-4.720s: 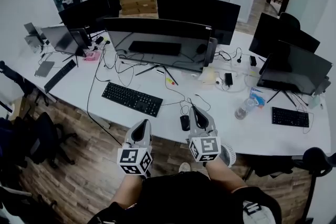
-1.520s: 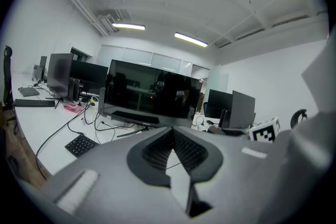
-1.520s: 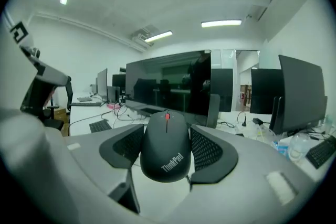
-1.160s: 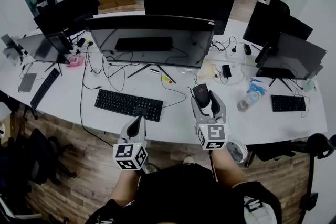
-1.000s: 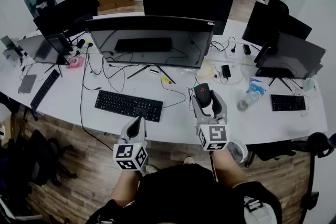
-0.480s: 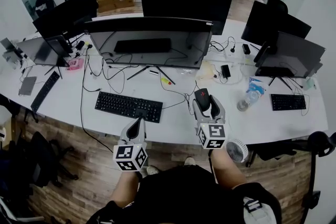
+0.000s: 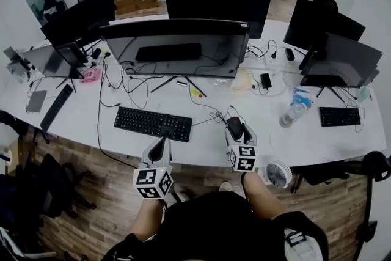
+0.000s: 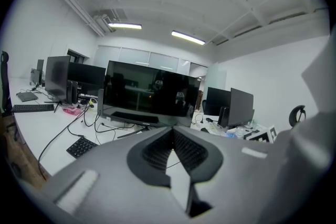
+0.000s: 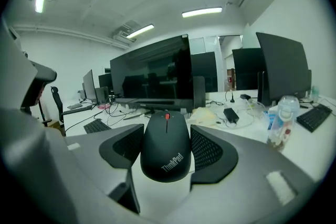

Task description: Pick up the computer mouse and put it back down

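Note:
A black computer mouse (image 7: 234, 127) with a red scroll wheel sits between the jaws of my right gripper (image 7: 237, 132), low over the front part of the white table (image 7: 79, 114). In the right gripper view the mouse (image 9: 165, 147) fills the gap and both ribbed pads (image 9: 209, 148) press its sides, so the right gripper (image 9: 167, 131) is shut on it. Whether the mouse touches the table I cannot tell. My left gripper (image 7: 162, 142) hangs off the table's front edge, left of the right one. Its jaws meet at the tips with nothing in them, so the left gripper (image 8: 172, 131) is shut.
A black keyboard (image 7: 154, 123) lies left of the mouse, with a wide monitor (image 7: 177, 49) and loose cables (image 7: 211, 112) behind. A water bottle (image 7: 289, 114) and a second keyboard (image 7: 340, 116) are to the right. A small white fan (image 7: 278, 173) stands below the table edge.
My right gripper has come down and back toward the table's front edge with the mouse still held. The left gripper has stayed where it was.

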The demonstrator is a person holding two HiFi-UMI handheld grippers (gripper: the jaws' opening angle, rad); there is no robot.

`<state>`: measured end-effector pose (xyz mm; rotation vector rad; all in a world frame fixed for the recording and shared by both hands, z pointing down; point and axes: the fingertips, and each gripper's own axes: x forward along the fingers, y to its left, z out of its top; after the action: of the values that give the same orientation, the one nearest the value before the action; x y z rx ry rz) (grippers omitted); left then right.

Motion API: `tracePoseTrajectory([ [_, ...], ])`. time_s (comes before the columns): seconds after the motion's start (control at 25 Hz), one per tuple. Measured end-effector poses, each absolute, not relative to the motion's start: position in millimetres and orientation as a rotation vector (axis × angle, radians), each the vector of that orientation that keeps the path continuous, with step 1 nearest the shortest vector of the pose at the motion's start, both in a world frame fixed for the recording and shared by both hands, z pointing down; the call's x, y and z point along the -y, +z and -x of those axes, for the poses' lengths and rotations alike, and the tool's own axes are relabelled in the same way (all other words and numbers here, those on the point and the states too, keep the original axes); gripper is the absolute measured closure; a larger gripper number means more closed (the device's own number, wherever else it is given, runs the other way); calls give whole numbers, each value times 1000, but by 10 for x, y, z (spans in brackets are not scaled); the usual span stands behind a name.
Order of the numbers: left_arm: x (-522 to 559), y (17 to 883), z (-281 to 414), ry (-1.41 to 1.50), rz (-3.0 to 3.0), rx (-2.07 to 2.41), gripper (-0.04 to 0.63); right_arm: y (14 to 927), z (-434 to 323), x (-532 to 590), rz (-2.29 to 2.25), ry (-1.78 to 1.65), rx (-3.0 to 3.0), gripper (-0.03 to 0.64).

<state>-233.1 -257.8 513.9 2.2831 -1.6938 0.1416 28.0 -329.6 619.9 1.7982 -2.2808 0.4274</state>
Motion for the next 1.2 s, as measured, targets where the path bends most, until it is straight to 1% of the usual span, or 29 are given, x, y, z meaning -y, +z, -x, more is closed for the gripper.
tracePoseTrajectory([
  [0.32,2604,5133,2282,161,-2292,1688,541,7190,-333,3171,-1717,604,2061,342],
  [0.6,2607,5150,2296,174,-2293,1692,541,7780,-446,3112,-1750,719,1881,342],
  [1.04,2601,5186,2353,171,-2287,1684,541,8109,-435,3060,-1722,795,1770,341],
  [1.2,2618,5188,2358,158,-2288,1678,541,7896,-422,3132,-1770,723,1862,339],
])
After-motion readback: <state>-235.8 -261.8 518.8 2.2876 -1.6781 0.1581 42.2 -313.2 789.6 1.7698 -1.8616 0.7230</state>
